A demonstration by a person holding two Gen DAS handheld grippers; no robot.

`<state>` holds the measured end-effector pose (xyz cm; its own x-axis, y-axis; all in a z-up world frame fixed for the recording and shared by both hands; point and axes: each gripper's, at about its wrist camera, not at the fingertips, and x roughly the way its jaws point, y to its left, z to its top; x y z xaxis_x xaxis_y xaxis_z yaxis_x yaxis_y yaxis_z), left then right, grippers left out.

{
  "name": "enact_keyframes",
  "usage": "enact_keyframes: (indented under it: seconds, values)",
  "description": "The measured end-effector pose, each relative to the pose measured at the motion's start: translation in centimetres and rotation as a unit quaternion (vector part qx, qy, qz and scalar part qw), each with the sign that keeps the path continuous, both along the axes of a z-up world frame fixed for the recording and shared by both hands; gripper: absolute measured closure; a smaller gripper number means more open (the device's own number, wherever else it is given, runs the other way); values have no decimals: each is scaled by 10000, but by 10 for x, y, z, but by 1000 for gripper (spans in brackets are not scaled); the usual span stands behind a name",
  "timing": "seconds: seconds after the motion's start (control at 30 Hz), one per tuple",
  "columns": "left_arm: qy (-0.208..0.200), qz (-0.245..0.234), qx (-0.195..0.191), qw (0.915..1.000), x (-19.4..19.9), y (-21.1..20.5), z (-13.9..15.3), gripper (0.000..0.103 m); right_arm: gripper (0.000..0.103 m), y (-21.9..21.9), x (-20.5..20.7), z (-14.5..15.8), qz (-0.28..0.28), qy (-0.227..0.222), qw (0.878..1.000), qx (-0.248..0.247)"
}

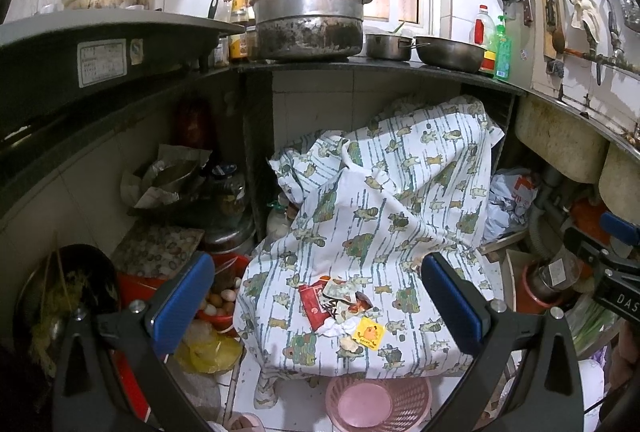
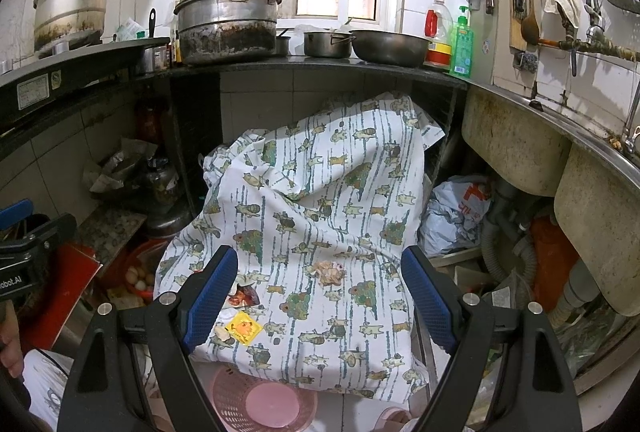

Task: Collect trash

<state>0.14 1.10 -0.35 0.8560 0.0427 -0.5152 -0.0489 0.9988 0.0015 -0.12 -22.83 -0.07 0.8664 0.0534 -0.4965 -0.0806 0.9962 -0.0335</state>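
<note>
A patterned cloth covers a bulky thing under the counter. On its near part lies trash: a red and white snack wrapper, a yellow sticker packet and small scraps. In the right wrist view the yellow packet, part of the wrapper and a crumpled brownish scrap show. A pink mesh basket stands below on the floor, also in the right wrist view. My left gripper is open above the wrapper. My right gripper is open above the cloth. Both are empty.
A dark counter holds a large steamer pot, pans and bottles. A red bowl of eggs and a wok sit at the left. A plastic bag, pipes and sinks are at the right.
</note>
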Motion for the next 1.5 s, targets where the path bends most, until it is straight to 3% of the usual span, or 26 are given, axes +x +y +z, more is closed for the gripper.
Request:
enact_keyframes:
  seconds: [0.53, 0.7, 0.77, 0.83, 0.9, 0.93, 0.97, 1.0, 1.07, 1.17, 1.23, 1.3, 1.33, 1.4, 1.5]
  values:
    - [-440, 54, -7, 9990, 7, 1, -6, 0, 18, -3, 14, 3, 11, -135, 9999, 79]
    - [54, -148, -175, 9997, 50, 14, -40, 0, 31, 0, 48, -20, 211, 321, 9991, -187]
    - [-8, 93, 166, 9998, 59, 15, -56, 0, 31, 1, 64, -40, 435, 600, 9970, -238]
    - [196, 42, 528, 9984, 74, 12, -72, 0, 31, -1, 80, -61, 451, 894, 9948, -192]
    - [569, -76, 194, 9982, 92, 17, -95, 0, 34, -4, 100, -86, 369, 1185, 9923, -21]
    - [794, -173, -105, 9966, 101, 21, -106, 0, 45, -5, 109, -98, 320, 1307, 9909, 11]
    - [1145, -296, -483, 9918, 115, 25, -122, 0, 55, -6, 120, -114, 219, 1477, 9888, 44]
    - [1362, -337, -657, 9879, 125, 27, -134, 0, 57, -8, 127, -126, 150, 1567, 9875, 109]
    - [1752, -268, -703, 9817, 144, 29, -161, 2, 59, -10, 142, -152, 52, 1751, 9843, 234]
    - [2189, -278, -673, 9730, 166, 29, -194, 20, 64, -11, 157, -191, 34, 2137, 9763, 338]
    - [2459, -294, -936, 9643, 177, 31, -213, 36, 64, -13, 167, -211, 53, 2406, 9693, 497]
    - [2812, -373, -1276, 9504, 192, 30, -235, 53, 64, -18, 176, -225, 55, 2632, 9617, 766]
    - [3027, -442, -1342, 9425, 199, 27, -248, 55, 64, -20, 179, -230, 46, 2749, 9577, 855]
    - [3334, -417, -1137, 9350, 205, 17, -268, 55, 63, -20, 189, -241, -26, 2915, 9528, 851]
    - [3759, -330, -956, 9211, 210, 8, -299, 55, 55, -16, 197, -253, -125, 3101, 9478, 730]
